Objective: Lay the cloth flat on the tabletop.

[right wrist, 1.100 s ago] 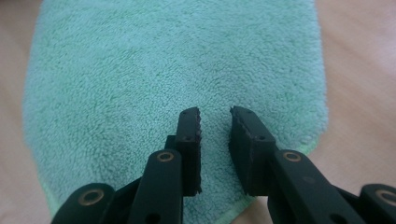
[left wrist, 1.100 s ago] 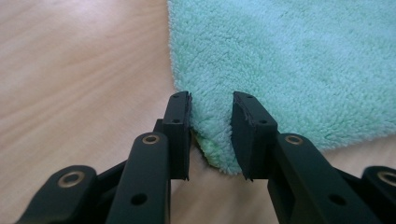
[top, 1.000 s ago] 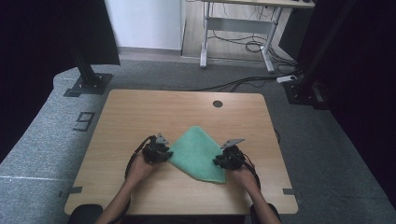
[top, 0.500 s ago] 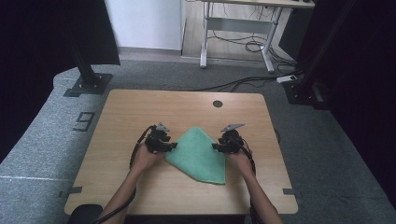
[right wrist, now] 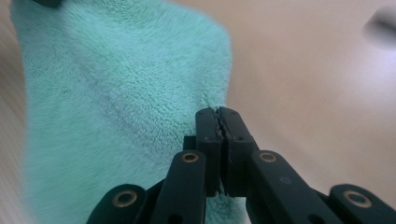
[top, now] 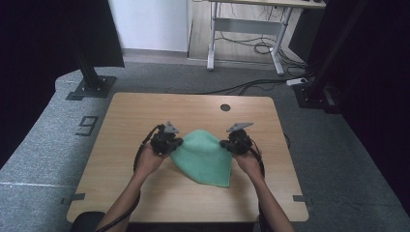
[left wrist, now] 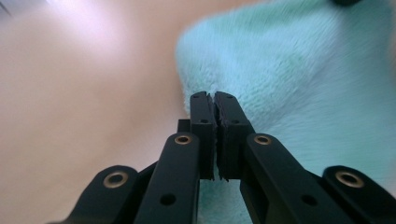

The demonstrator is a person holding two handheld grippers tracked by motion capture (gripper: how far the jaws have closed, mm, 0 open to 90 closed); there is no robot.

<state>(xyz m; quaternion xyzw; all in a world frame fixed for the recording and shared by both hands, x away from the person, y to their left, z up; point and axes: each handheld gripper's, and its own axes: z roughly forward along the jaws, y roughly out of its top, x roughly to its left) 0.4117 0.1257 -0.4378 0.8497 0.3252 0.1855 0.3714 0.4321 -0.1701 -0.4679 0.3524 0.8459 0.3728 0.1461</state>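
Near the table's [top: 145,108] front edge, both the left gripper [top: 167,143] and right gripper [top: 235,143] are clenched on opposite corners of the green towel [top: 205,157], mid-lift; next, probably a fold forward.

Black fingers [left wrist: 205,135] with brass-ringed screws, grey three-cornered plates, black cables.

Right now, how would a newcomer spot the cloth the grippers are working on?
Start at the light wooden table on the grey carpet. Near its middle, between the person's two hands, hangs a fluffy mint-green terry towel, pinched at both upper corners. It is the table's one soft, coloured thing.
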